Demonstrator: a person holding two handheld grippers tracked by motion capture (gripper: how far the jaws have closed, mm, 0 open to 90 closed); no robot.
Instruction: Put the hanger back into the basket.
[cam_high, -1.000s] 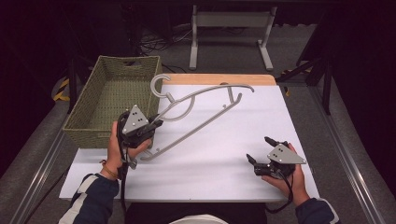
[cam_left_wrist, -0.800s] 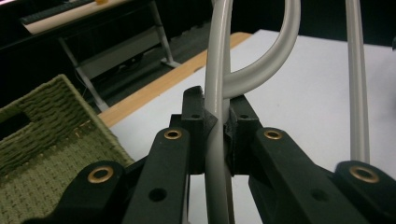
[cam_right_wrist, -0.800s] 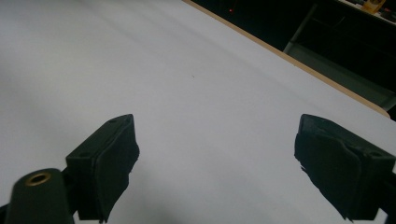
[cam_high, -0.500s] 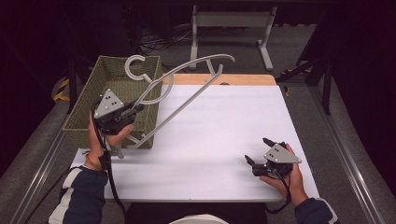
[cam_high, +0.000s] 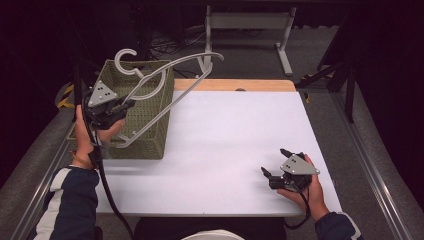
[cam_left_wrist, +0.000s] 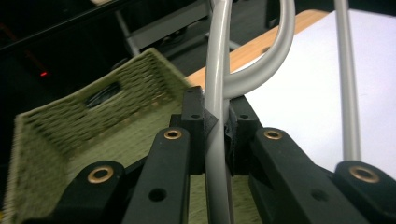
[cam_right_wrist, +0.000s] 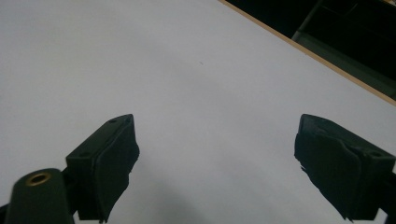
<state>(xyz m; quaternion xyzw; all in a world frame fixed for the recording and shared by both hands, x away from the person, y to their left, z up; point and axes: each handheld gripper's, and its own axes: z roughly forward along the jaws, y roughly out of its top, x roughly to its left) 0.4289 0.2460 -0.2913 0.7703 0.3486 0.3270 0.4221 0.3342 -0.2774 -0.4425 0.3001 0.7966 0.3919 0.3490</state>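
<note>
One hanger (cam_high: 165, 80) in left gripper (cam_high: 129, 104); one basket (cam_high: 150, 120); right gripper (cam_high: 272, 165) empty.

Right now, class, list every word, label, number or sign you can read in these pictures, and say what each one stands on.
None: no readable text on the hanger, the basket, the table, the left gripper or the right gripper.

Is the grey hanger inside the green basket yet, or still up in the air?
Up in the air. The left gripper is shut on the hanger, holding it tilted above the basket, hook poking past the far rim.
</note>
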